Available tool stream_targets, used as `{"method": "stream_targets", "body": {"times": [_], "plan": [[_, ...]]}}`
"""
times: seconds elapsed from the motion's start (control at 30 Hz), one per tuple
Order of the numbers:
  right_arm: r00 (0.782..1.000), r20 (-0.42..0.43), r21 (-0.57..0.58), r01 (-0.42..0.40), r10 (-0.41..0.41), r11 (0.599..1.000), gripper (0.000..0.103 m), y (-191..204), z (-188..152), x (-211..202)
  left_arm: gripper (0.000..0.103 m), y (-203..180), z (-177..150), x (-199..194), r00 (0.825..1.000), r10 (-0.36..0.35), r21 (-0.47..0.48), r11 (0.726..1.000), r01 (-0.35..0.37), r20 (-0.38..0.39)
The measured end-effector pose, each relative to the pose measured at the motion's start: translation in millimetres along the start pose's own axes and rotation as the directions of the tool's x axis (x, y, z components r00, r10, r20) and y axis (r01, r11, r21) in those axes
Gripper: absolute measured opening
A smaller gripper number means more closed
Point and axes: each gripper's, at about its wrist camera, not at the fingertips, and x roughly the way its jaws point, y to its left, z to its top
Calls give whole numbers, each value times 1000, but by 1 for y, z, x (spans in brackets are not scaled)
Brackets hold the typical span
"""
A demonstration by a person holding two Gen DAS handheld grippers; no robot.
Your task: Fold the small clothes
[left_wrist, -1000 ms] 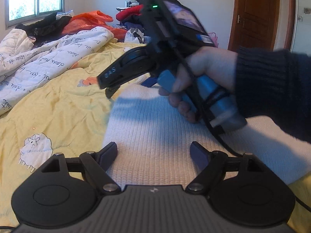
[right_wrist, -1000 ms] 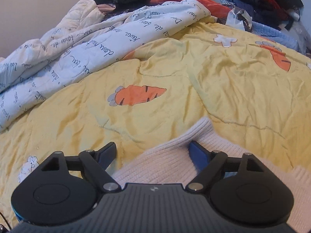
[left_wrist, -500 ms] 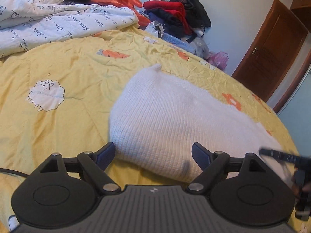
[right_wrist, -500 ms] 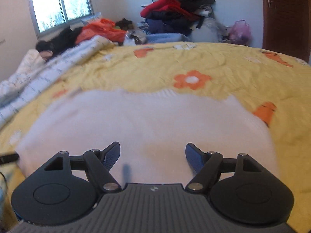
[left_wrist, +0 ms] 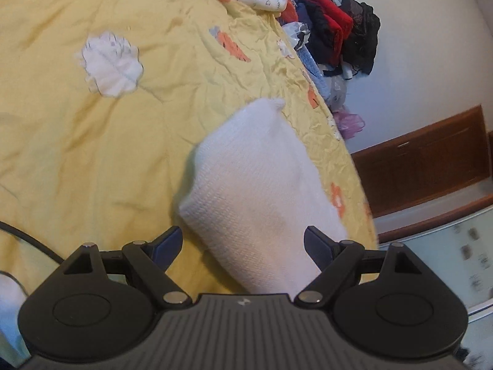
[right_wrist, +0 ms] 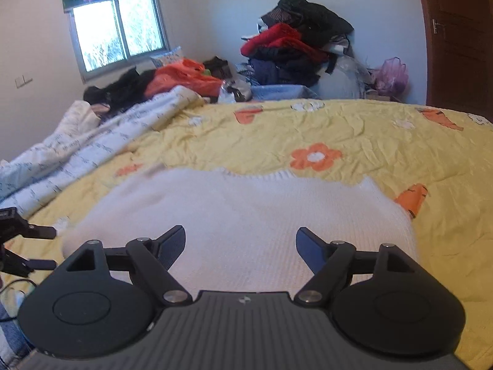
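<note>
A white knitted sweater lies folded into a thick rectangle on the yellow bedspread. My left gripper is open and rolled to one side, its fingers astride the sweater's near end without pressing it. In the right wrist view the sweater spreads wide just ahead. My right gripper hovers over its near edge with the jaws opening and nothing pinched between them. The left gripper's fingers poke in at the left edge of that view, beside the sweater's left end.
A white quilt with writing lies bunched along the bed's left side. Piled clothes stand against the far wall, with a wooden door to the right and a window to the left. A black cable crosses the bedspread.
The right hand and gripper have left the left wrist view and swung round to the sweater's near side. The left gripper has rolled, tilting its view. The sweater lies still.
</note>
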Motion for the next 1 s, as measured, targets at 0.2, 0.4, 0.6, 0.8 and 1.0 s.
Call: {"method": "stream_targets", "body": {"times": [0.2, 0.4, 0.6, 0.8, 1.0], "plan": [[997, 38, 62, -76, 73, 995, 89, 12, 7, -9, 84, -11, -7, 43, 999, 41, -38, 998, -41, 1], [994, 9, 82, -112, 111, 990, 89, 26, 3, 3, 84, -22, -14, 42, 989, 111, -16, 994, -110, 101], [986, -21, 103, -162, 165, 981, 89, 35, 13, 23, 84, -23, -1, 51, 976, 136, -83, 989, -124, 173], [972, -42, 103, -228, 233, 968, 89, 47, 37, 45, 33, -19, 4, 55, 949, 224, -127, 972, -199, 222], [908, -191, 200, -336, 373, 920, 89, 64, 77, 107, 27, -76, -24, 52, 886, 285, 214, 901, -378, 365]]}}
